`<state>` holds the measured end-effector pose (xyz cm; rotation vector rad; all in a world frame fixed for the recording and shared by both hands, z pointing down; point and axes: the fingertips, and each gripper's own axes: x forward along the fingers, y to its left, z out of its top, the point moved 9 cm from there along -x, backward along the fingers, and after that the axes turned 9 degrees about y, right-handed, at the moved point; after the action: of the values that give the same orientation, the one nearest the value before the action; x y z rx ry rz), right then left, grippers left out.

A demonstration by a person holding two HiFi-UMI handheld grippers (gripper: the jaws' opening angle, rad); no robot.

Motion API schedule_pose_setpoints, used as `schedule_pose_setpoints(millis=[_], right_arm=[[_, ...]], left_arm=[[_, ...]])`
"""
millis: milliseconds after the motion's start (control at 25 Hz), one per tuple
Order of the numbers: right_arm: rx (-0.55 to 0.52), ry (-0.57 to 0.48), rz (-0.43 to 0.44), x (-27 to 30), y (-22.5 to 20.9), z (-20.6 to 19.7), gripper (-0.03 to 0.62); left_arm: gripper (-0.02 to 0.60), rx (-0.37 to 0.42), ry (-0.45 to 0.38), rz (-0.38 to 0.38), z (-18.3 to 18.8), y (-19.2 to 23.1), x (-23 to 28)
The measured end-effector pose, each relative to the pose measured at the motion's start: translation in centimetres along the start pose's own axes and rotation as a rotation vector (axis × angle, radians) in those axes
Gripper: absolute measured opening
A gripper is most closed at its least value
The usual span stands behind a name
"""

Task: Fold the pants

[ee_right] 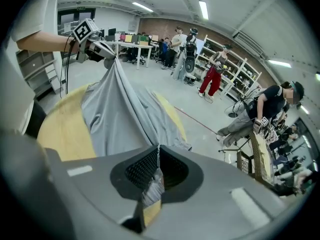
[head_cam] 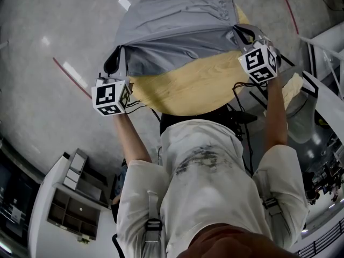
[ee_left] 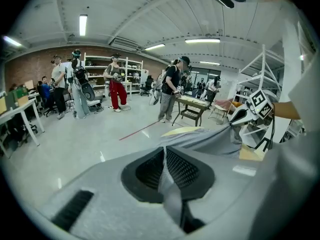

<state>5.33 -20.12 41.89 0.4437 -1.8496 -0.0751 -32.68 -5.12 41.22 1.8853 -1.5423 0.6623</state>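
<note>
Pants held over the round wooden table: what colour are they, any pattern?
The light grey fabric pants are plain, with no pattern; clearest in the head view.

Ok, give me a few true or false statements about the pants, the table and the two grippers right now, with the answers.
1. The left gripper is shut on the grey pants. True.
2. The right gripper is open and empty. False: its jaws pinch grey fabric of the pants too.
3. The pants lie on a round table of light wood. True.
4. The pants are folded into a small neat square. False: they are spread across the far part of the table, with the near edge lifted between the two grippers.
</note>
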Motion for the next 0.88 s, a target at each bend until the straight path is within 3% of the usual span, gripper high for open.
schedule_pose_setpoints(millis=[880], right_arm=[[0.041, 0.041, -0.024, 6.0, -4.4, 1.4, 0.02]], left_arm=[[0.025, 0.032, 0.023, 0.015, 3.9, 3.9, 9.3]])
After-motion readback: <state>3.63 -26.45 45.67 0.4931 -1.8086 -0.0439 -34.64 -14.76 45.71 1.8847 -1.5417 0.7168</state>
